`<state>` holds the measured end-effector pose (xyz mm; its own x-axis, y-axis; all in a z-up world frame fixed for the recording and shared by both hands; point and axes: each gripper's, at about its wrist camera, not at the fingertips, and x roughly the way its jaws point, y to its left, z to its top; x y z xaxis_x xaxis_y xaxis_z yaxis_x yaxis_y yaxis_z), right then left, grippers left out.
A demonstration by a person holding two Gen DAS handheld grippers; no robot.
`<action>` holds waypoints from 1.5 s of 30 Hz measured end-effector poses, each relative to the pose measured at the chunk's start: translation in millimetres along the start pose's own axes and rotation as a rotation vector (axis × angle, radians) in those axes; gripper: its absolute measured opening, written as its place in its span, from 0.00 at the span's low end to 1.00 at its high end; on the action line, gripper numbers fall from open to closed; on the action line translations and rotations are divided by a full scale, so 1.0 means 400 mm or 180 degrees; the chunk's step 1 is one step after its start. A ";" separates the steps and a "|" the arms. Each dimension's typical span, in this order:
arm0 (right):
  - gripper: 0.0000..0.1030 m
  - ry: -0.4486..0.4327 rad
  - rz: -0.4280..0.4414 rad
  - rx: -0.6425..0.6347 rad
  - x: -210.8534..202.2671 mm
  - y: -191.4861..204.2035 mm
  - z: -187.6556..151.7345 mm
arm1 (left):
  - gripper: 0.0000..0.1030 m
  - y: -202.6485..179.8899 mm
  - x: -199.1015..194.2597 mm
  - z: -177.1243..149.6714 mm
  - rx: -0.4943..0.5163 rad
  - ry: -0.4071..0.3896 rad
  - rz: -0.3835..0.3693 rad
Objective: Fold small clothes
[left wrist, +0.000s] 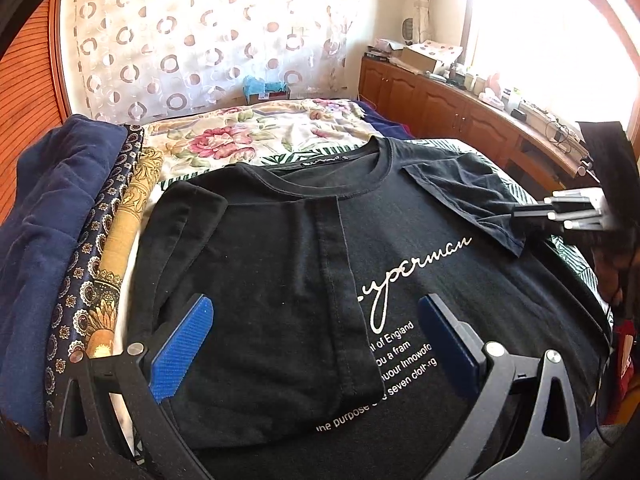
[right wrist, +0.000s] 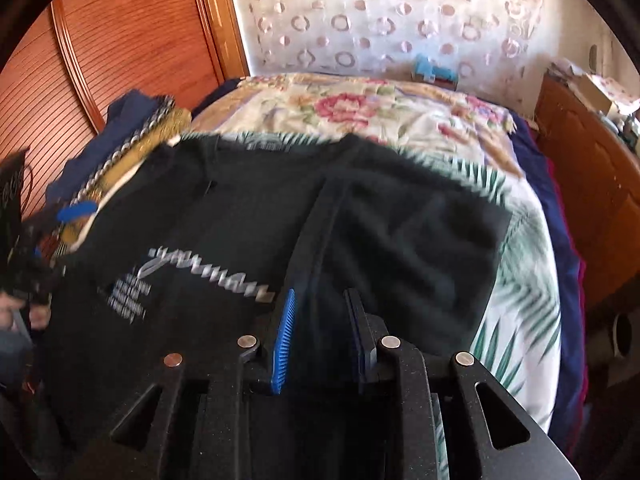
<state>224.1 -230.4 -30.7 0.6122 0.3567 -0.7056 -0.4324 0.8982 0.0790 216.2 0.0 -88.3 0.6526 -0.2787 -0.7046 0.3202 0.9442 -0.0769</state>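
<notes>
A black T-shirt [left wrist: 400, 240] with white lettering lies flat on the bed, its left side folded over the middle. My left gripper [left wrist: 316, 312] hovers open just above the folded panel, blue pads wide apart, holding nothing. My right gripper [right wrist: 320, 300] is narrowed around the shirt's right side fold [right wrist: 320, 208], which runs between the pads; the view is motion-blurred. In the left wrist view the right gripper [left wrist: 532, 216] sits at the edge of the right sleeve [left wrist: 468, 192], which is folded inward.
A stack of folded clothes, navy and patterned [left wrist: 72, 240], lies left of the shirt. A floral quilt [left wrist: 256, 136] covers the far bed. A wooden cabinet [left wrist: 448, 108] with clutter runs along the right; a wooden wardrobe [right wrist: 120, 48] stands at the left.
</notes>
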 end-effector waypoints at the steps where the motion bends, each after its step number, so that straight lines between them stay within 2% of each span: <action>1: 0.25 -0.0004 -0.0011 0.0000 -0.007 0.010 -0.016 | 1.00 -0.002 -0.001 0.000 0.0002 -0.0002 -0.0004; 9: 0.25 0.0194 -0.0152 -0.0043 0.035 0.033 -0.048 | 1.00 -0.015 -0.016 -0.012 0.0024 -0.0015 0.0003; 12: 0.25 0.0186 -0.0251 -0.0140 0.046 0.044 -0.054 | 1.00 -0.005 -0.015 -0.015 -0.0009 -0.0012 0.0031; 14: 0.18 0.0178 -0.0399 -0.0259 0.048 0.059 -0.059 | 1.00 0.000 -0.016 -0.016 -0.0033 -0.0013 0.0055; 15: 0.08 0.0156 -0.0469 -0.0285 0.048 0.065 -0.059 | 1.00 0.004 -0.017 -0.016 -0.0046 -0.0020 0.0060; 18: 0.04 0.0092 -0.0346 -0.0200 0.034 0.070 -0.059 | 1.00 0.011 -0.022 -0.016 -0.0060 -0.0033 0.0083; 22: 0.04 0.0008 0.0028 0.0042 0.001 0.071 -0.061 | 1.00 0.020 -0.023 -0.013 -0.0081 -0.0050 0.0115; 24: 0.05 0.0073 0.0057 0.0012 0.008 0.079 -0.067 | 1.00 0.024 -0.019 -0.010 -0.0091 -0.0045 0.0118; 27: 0.19 0.0117 0.0011 -0.0021 0.017 0.080 -0.075 | 1.00 0.027 -0.018 0.003 -0.0046 -0.0059 0.0186; 29: 0.23 0.0075 0.0053 0.0037 0.009 0.070 -0.071 | 1.00 0.033 -0.021 0.015 -0.0029 -0.0080 0.0211; 31: 0.37 0.0003 0.0015 0.0084 0.000 0.052 -0.061 | 1.00 0.043 -0.024 0.027 -0.0013 -0.0102 0.0251; 34: 0.40 -0.0131 -0.0033 0.0116 -0.016 0.012 -0.033 | 1.00 0.060 -0.018 0.057 0.0052 -0.0058 0.0374; 38: 0.41 -0.0208 -0.0257 0.0191 -0.009 -0.052 0.000 | 0.89 0.088 -0.002 0.106 0.0119 -0.0005 0.0452; 40: 0.41 -0.0233 -0.0348 0.0248 0.003 -0.088 0.014 | 0.80 0.107 0.018 0.133 0.0100 0.0069 0.0452; 42: 0.41 -0.0239 -0.0412 0.0293 0.018 -0.125 0.031 | 0.66 0.131 0.042 0.163 0.0068 0.0160 0.0479; 45: 0.41 -0.0222 -0.0540 0.0319 0.045 -0.169 0.050 | 0.61 0.159 0.082 0.199 0.0067 0.0289 0.0546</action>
<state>277.6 -279.6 -34.5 0.7165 0.2121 -0.6645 -0.2533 0.9667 0.0354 312.4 36.9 -60.2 0.6345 -0.0963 -0.7669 0.2247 0.9723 0.0639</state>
